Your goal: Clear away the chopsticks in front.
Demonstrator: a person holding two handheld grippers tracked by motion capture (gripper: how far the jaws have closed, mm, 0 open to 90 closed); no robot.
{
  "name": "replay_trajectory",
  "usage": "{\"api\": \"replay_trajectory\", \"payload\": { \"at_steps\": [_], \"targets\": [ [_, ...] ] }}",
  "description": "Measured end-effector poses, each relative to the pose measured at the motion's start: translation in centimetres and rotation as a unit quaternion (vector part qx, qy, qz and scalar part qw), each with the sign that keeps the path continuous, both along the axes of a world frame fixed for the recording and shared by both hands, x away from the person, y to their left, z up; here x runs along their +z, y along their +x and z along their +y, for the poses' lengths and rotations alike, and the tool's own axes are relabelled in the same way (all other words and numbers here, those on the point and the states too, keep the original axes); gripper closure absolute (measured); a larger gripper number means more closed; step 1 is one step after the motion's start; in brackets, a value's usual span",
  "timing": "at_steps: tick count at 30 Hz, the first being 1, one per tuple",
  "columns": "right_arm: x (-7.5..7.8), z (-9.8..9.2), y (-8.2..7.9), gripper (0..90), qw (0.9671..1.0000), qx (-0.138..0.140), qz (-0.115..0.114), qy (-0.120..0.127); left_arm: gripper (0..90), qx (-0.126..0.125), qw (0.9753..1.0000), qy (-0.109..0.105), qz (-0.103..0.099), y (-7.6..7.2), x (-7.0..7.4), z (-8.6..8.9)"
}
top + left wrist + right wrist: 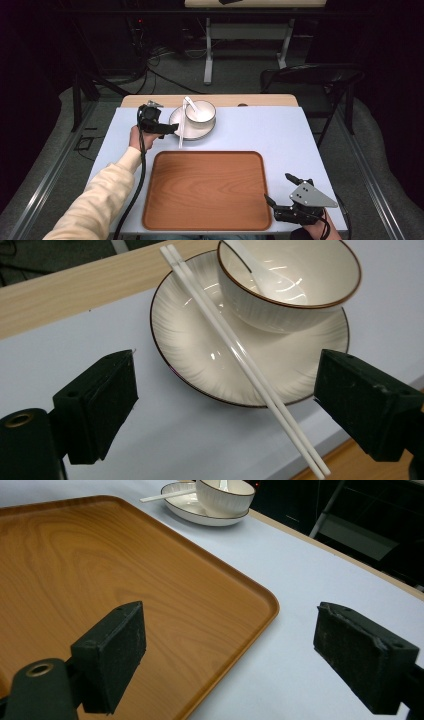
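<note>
We see a person at a table [280,135] covered with a pale blue sheet, a two-jaw gripper in each hand. At the far edge sits a white plate [175,119] with a thin dark rim; a white bowl [201,113] stands on it, toward its right side, and a white spoon [190,106] rests inside the bowl with its handle leaning out over the rim. A pair of white chopsticks [180,134] lies across the left part of the plate, side by side and touching, with their near ends reaching out past the plate's edge over the blue sheet.

The left gripper [161,129] hovers just beside the plate's left edge. In the left gripper view its jaws stand wide apart and hold nothing — the chopsticks [240,357] run between them, well clear of either jaw, and the plate [190,355] and bowl [290,285] lie just beyond. We cannot tell from that view how high above the sheet the jaws are.

A wooden tray [207,190] with rounded corners lies in the middle of the table, nearer the person, and is bare. The right gripper [280,190] is at the near right corner of the table, just beside the tray's right edge. Its jaws too are spread wide with nothing between them — in the right gripper view one jaw is over the tray [90,565] and the other over the blue sheet, with the plate [185,507] and bowl [222,495] well apart in the distance.
</note>
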State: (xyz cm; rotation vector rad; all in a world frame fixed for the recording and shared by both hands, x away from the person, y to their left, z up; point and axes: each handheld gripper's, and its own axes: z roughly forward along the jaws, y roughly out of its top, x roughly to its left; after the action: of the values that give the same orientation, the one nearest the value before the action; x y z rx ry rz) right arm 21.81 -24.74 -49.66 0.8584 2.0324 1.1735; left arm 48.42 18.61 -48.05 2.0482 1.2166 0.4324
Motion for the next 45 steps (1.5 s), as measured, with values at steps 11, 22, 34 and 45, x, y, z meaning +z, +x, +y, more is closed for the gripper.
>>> {"api": "replay_trajectory", "payload": {
  "at_steps": [11,22,34,45],
  "targets": [
    [0.0,0.0,0.0,12.9,1.0,0.001,0.0,0.0,23.4,0.039,0.9988,-0.002,0.029,3.5,-1.3,-0.6],
    [0.0,0.0,0.0,13.1,1.0,0.002,-0.002,-0.001,42.4,0.043,0.9982,0.001,0.042,5.6,-2.2,-2.0],
    [0.0,0.0,0.0,13.3,1.0,0.004,-0.002,-0.001,60.9,0.052,0.9964,-0.026,0.062,6.7,-3.3,-2.4],
    [0.0,0.0,0.0,13.3,1.0,0.003,-0.002,-0.001,65.0,0.056,0.9951,-0.034,0.074,7.0,-3.7,-2.5]
  ]
}}
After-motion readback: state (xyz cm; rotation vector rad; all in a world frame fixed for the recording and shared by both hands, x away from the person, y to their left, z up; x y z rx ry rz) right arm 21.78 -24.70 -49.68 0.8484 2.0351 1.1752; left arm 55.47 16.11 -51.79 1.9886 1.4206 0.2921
